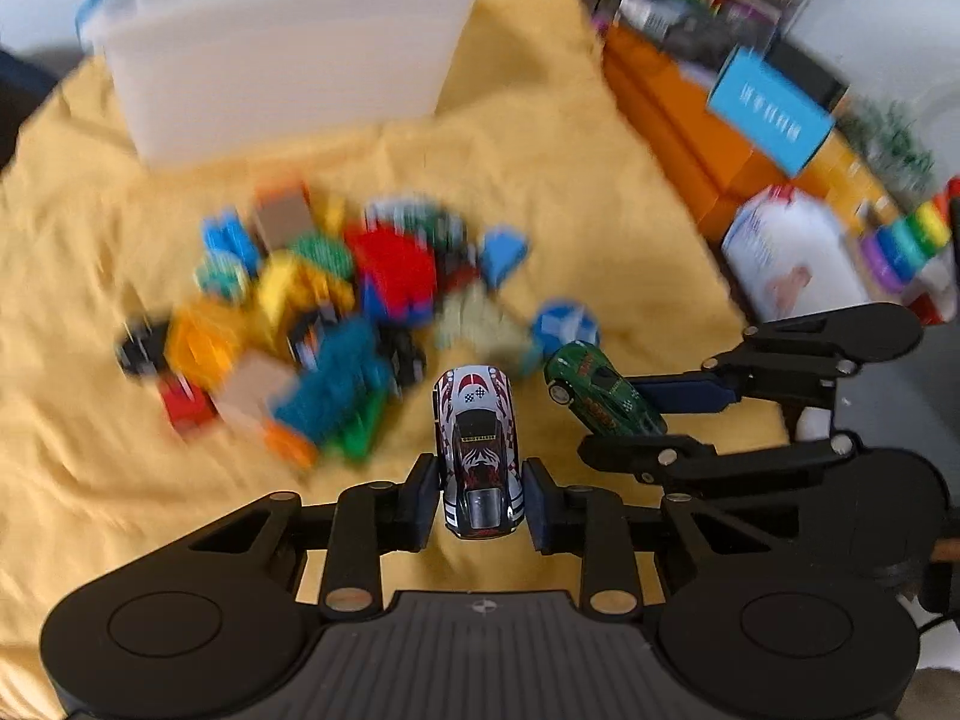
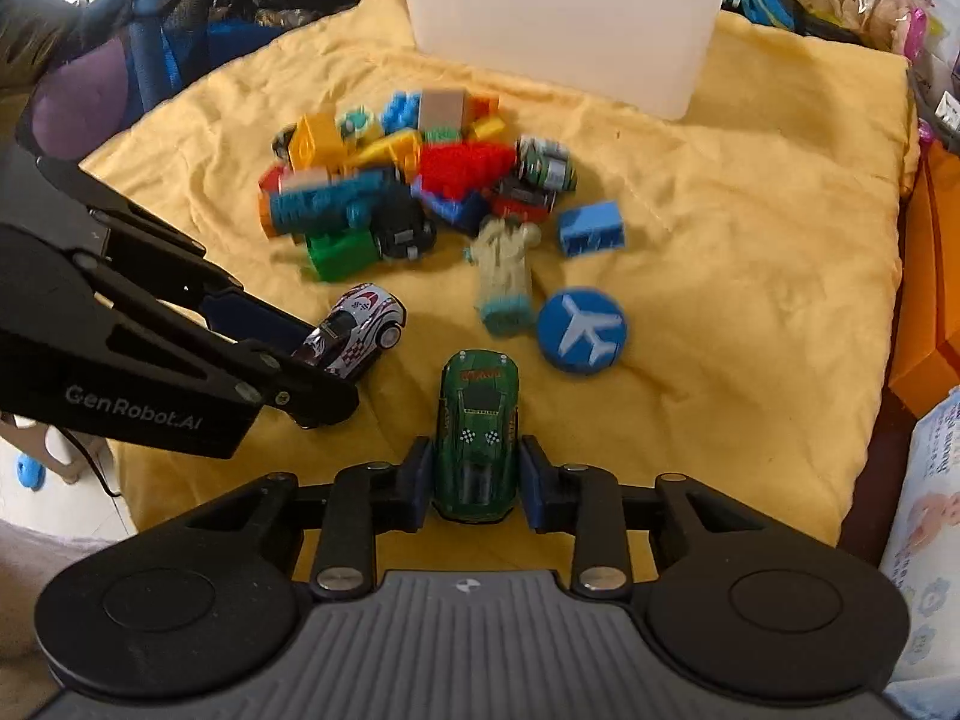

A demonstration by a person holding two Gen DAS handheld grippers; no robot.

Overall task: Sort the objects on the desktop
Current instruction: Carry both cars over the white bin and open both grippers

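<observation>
Your left gripper is clamped on the white toy race car, its pads pressed to both flanks near the tail, while your right gripper grips the green toy car the same way; both cars sit side by side over the yellow cloth covering the surface. Just ahead lies the pile of building blocks, with a blue airplane disc and a pale statue figure at its near edge. The white plastic bin stands beyond the pile at the far side of the cloth.
</observation>
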